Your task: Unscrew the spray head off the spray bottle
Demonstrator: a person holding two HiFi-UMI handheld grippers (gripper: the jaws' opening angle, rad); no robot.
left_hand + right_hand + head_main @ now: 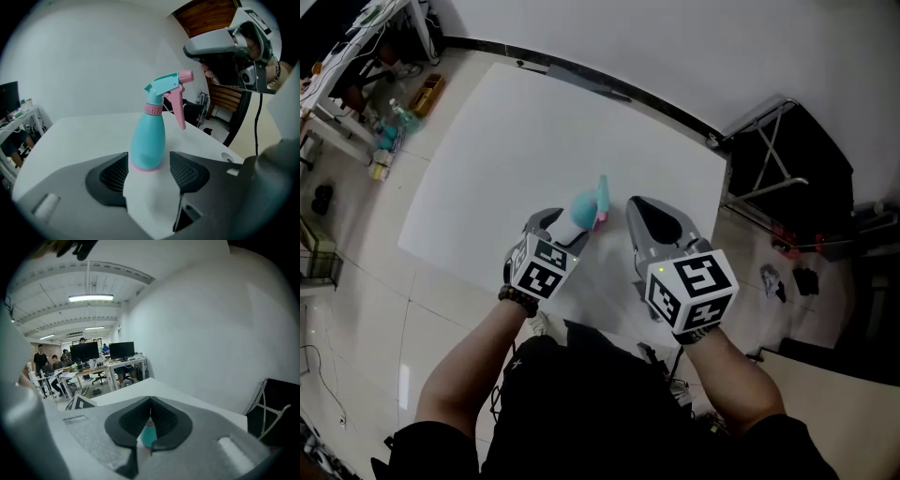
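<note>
Currently pre-grasp: left gripper [149, 171] spread astride mid-frame spray bottle [147, 140], right gripper [150, 420] pressed together, empty; next, clamp bottle.

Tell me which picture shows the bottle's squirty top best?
The left gripper view: the spray head shows whole, side on, trigger and nozzle clear. The head view shows it small, from above. The right gripper view shows only a sliver of bottle, top hidden.

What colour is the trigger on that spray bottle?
Pink. The trigger hangs from the teal spray bottle, clearest in the left gripper view.
</note>
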